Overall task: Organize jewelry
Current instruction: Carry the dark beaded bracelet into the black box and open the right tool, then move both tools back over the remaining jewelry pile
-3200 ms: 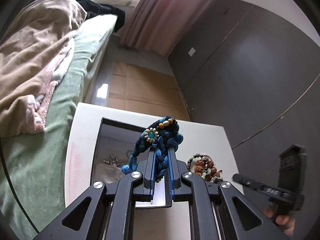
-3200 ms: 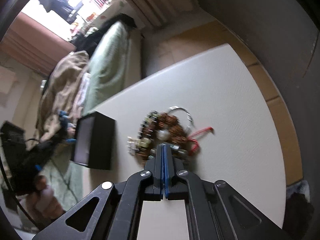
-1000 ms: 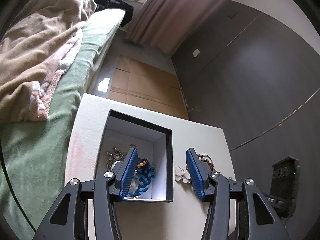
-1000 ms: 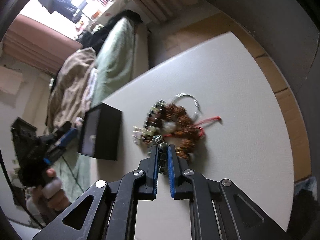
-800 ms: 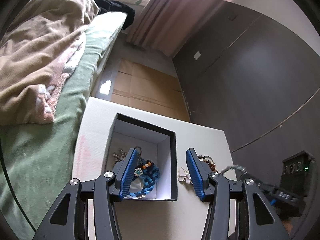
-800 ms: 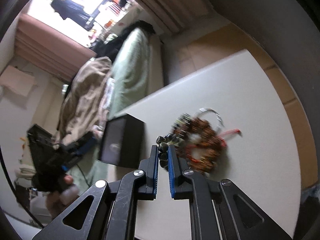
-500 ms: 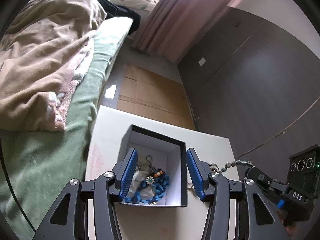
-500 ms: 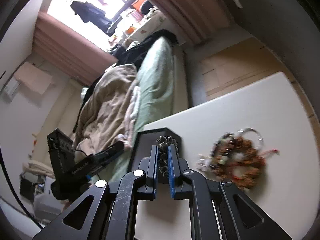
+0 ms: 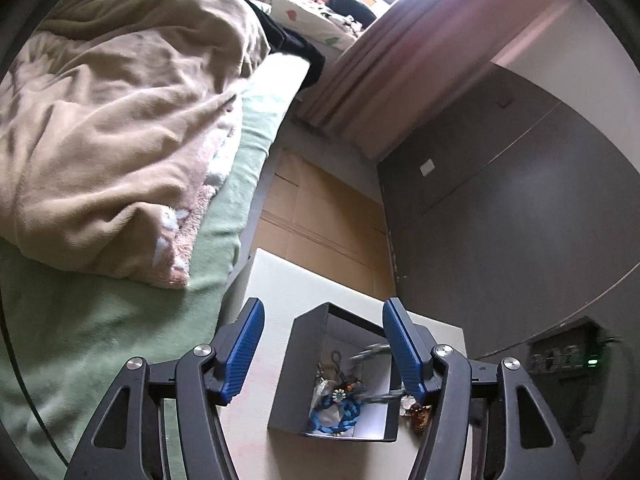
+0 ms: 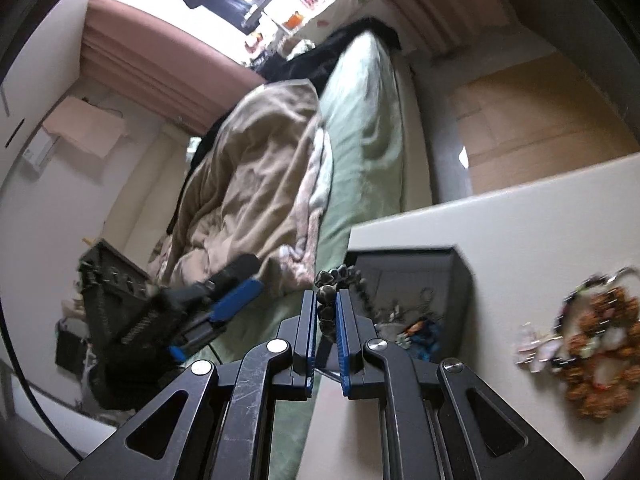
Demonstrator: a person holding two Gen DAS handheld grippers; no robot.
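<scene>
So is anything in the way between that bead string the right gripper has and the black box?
Nothing visible blocks it. The right gripper is shut on the dark bead bracelet, just at the near edge of the open black box. The box has no lid on. The left gripper is open and held off to the side.

Left wrist view — rides left hand-held gripper (image 9: pixel 322 344), looks down and forward over black box (image 9: pixel 298 376) on desk (image 9: pixel 276 284), bed (image 9: pixel 100 320) at left. Right wrist view — close above same box (image 10: pixel 462 292), facing bed (image 10: pixel 360 120). Shared: box, desk (image 10: pixel 520 232), bed.
</scene>
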